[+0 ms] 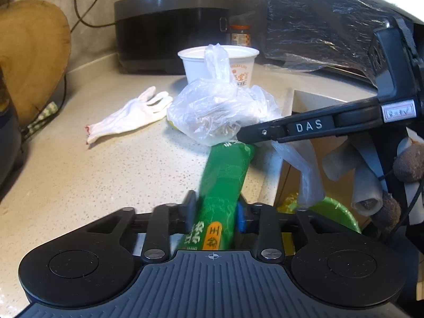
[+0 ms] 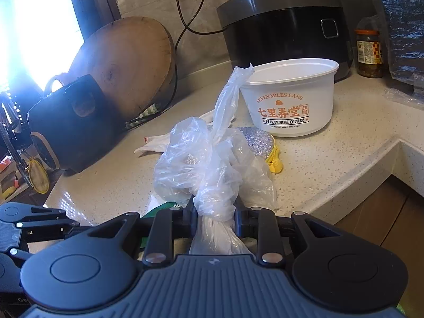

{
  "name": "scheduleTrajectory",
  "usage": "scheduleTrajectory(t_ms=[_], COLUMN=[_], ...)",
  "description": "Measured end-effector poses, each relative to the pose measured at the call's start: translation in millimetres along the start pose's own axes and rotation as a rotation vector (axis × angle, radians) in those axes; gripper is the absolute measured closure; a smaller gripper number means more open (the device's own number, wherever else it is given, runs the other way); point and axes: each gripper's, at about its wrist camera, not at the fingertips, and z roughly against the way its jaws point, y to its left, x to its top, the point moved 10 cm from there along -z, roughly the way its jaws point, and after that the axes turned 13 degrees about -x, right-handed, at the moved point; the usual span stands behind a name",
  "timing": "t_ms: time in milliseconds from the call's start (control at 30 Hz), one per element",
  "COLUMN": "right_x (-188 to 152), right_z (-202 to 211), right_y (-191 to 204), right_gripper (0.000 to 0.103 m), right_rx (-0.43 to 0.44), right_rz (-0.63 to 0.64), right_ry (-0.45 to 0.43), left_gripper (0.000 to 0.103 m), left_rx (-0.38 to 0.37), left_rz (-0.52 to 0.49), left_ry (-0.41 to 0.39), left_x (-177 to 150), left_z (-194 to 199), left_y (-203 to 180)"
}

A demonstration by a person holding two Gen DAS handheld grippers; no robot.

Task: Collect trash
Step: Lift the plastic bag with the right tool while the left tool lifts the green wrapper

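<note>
Left wrist view: the left tool [image 1: 216,212] has its two pads against the sides of a green wrapper [image 1: 225,180], pinching it near its printed end; the wrapper runs forward over the speckled surface [image 1: 92,175] and its far end lies under a clear bag [image 1: 212,111]. The right tool's arm, marked DAS, reaches in from the right, its tip at the near edge of the bag. A white glove [image 1: 129,116] lies flat left of the bag, apart from it. Behind the bag stands a white tub [image 1: 220,63], and behind that a black cooker [image 1: 169,29] with a jar [image 1: 240,35] just beside it. A round wooden board [image 1: 31,61] leans at the far left. Past the surface's right edge, lower down, a green bin [image 1: 336,212] shows. In the right wrist view, the right tool [image 2: 216,217] is pinching the twisted neck of the bag [image 2: 201,164], pads pressed into the bunched plastic on both sides; the bag's body rests on the surface [image 2: 331,159] ahead, one loose handle standing up. A yellow-edged scrubber [image 2: 262,143] lies touching the bag's far side, between it and the tub [image 2: 288,98]. The cooker [image 2: 286,23] and jar [image 2: 368,50] stand behind, and a dark jug [image 2: 69,122] sits left, in front of the board [image 2: 127,66].
</note>
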Motion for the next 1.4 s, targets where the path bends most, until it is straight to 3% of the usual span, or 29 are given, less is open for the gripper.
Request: scheduleTrajectory(t_ms=[200, 367, 567, 833, 1033, 1133, 1267, 1400], right_x=[9.9, 25.4, 45.4, 46.2, 36.9, 30.6, 18.0, -3.0], right_z=[16.4, 44.4, 69.3, 88.7, 94.6, 92.3, 91.5, 95.1], right_y=[9.0, 18.4, 10.1, -12.7, -31.4, -41.3, -60.9, -93.5], right_gripper=[0.078, 0.078, 0.078, 0.078, 0.078, 0.078, 0.078, 0.078], right_rx=[0.057, 0.121, 0.083, 0.046, 0.003, -0.039, -0.088, -0.161], right_rz=[-0.019, -0.023, -0.029, -0.072, -0.072, -0.07, -0.081, -0.072], right_ry=[-0.016, -0.07, -0.159, -0.2, -0.198, -0.2, -0.198, -0.164], left_gripper=[0.084, 0.085, 0.085, 0.085, 0.085, 0.085, 0.086, 0.086], left_rx=[0.015, 0.04, 0.104, 0.095, 0.138, 0.096, -0.012, -0.121], left_rz=[0.016, 0.028, -0.01, -0.036, -0.06, -0.038, -0.005, 0.009], left_ry=[-0.02, -0.09, -0.159, -0.233, -0.304, -0.308, -0.322, -0.396], left_x=[-1.7, 6.2, 23.3, 39.6, 60.2, 59.2, 52.7, 50.4], left_z=[15.1, 38.5, 64.2, 69.6, 77.4, 70.2, 53.7, 45.1], left_y=[0.8, 1.1, -0.1, -18.0, -19.4, -24.8, -46.0, -73.9])
